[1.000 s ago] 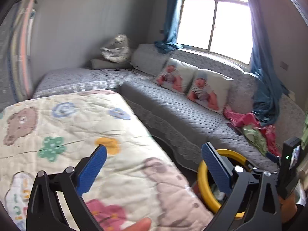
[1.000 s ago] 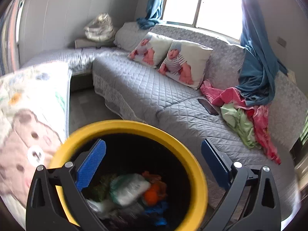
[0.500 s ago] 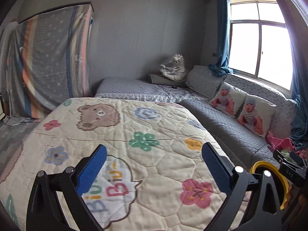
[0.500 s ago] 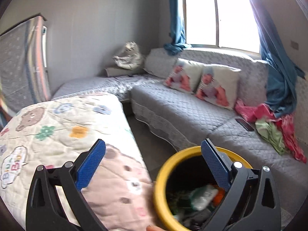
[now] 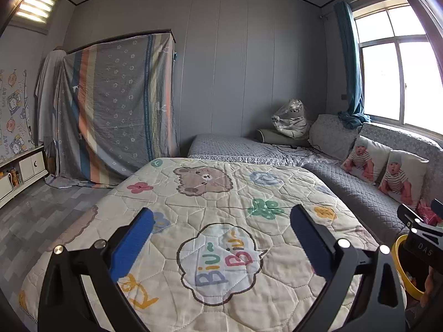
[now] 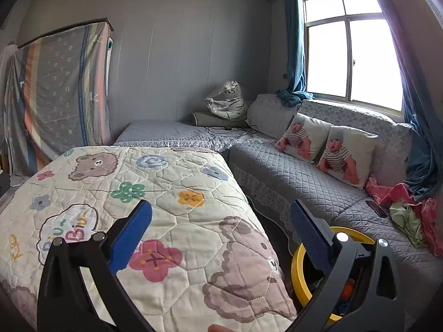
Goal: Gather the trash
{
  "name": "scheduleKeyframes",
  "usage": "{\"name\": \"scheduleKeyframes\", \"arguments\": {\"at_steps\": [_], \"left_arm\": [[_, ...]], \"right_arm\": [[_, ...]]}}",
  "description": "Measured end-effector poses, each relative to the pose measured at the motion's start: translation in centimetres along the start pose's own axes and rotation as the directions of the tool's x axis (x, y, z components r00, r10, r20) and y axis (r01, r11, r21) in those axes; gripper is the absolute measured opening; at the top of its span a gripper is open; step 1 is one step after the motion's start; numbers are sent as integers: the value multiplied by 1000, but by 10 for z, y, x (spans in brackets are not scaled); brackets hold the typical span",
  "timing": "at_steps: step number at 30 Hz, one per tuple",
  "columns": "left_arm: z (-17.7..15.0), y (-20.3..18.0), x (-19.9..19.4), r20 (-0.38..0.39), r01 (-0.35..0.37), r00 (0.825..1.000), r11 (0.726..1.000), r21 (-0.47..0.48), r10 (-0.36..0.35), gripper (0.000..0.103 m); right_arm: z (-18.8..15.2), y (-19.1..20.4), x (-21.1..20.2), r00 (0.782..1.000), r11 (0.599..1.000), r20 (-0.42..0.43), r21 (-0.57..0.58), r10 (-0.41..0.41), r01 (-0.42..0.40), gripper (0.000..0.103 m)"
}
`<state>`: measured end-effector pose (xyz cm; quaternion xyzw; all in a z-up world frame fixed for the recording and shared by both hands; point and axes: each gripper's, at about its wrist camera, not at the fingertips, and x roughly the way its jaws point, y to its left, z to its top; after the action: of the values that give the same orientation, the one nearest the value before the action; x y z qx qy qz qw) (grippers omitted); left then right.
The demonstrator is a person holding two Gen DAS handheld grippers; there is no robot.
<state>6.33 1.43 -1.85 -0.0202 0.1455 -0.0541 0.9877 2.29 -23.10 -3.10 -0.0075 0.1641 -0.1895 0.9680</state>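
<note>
Both the left tongs and the right tongs are held wide open with nothing in them above the quilt, and the yellow bin of trash, just below the right tongs, should be kept close while more trash is looked for.

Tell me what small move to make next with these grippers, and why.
Probably sweep both views around for more trash: the left gripper and right gripper are open and empty, no litter shows on the quilt, and the yellow bin already holds some.
</note>
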Motion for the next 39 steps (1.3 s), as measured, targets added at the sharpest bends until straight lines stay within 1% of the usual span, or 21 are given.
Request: {"name": "scheduleKeyframes", "arguments": {"at_steps": [3,7,15,20,29,39], "left_arm": [[-1,2,-9,18,-3,1000,1000,-11,3,95],[-2,3,-13,15,7,1000,999,-38,-6,95],[-2,-1,-20,43,-17,999,999,-32,19,95],[-3,-4,-19,27,-6,1000,999,-35,7,95],[-5,-2,-14,8,5,1000,999,-53,-4,95],[-6,-4,-13,9,10,1000,999,-48,-10,95]], "right_arm": [[-4,6,-6,1000,1000,-3,-8,22,-22,95],[-6,14,-12,999,999,10,-21,43,-43,95],[-9,19,-19,998,999,55,-32,35,-33,95],[-10,19,-18,998,999,45,-25,39,-38,95],[-11,18,-18,998,999,56,-33,35,-33,95],[-12,18,-17,998,998,45,-31,49,-47,95]]}}
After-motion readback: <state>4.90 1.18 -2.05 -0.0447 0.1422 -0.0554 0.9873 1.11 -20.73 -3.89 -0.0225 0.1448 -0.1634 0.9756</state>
